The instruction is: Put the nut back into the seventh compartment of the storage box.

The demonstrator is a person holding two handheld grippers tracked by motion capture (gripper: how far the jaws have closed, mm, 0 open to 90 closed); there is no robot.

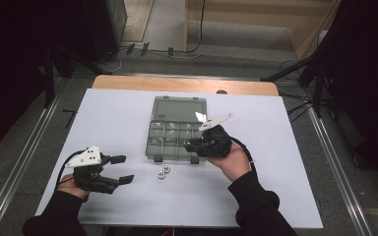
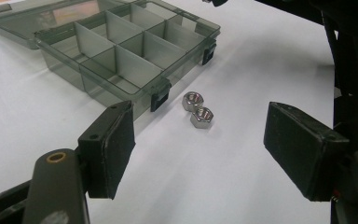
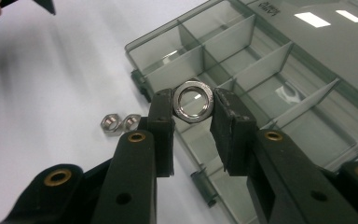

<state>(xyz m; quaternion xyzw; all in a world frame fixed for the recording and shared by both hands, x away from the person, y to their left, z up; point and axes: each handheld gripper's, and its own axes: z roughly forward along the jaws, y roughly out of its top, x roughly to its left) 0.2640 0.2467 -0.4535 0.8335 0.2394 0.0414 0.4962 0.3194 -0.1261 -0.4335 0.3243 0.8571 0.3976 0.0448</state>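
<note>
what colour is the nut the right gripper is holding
Shiny silver metal; the nut shows best in the right gripper view.

shiny metal nut, smoky plastic box (translucent)

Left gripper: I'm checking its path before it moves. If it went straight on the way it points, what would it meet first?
Probably the two nuts on the table, ahead of the open left gripper; depth is unclear.

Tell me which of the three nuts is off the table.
The larger nut, clamped in the right gripper above the open box. The two small nuts lie side by side on the table.
</note>
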